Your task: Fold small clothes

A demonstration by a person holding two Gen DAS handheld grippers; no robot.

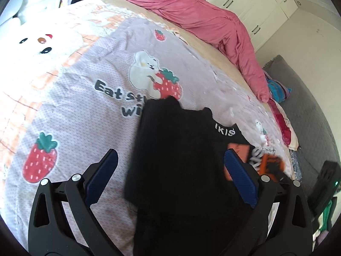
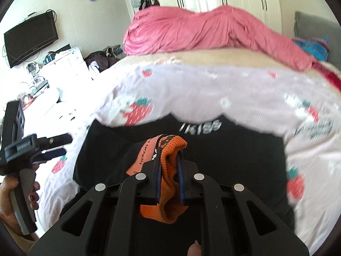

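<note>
Right tool [image 2: 168, 166] pinching orange sock [image 2: 168, 192] over black shirt [image 2: 234, 160]. Left tool [image 1: 170, 164] spread wide, shirt between fingers. Strawberry bedsheet [image 1: 85, 106] underneath, pink blanket [image 1: 191, 10] at 12 o'clock.

The strawberry bedsheet [image 1: 89, 98] reads "Eat St…" above "Wi…" — the rest is covered. White letters "IKIS" stand on the black garment [image 1: 183, 160]; the pink label [image 2: 141, 156] print is too small to read.

Your left gripper [image 1: 170, 170] hangs with its blue-padded fingers [image 1: 101, 177] spread wide over a black garment [image 1: 177, 160] crumpled on the strawberry-print bedcover [image 1: 85, 98], a pink blanket [image 1: 202, 15] heaped along the bed's far side.
</note>
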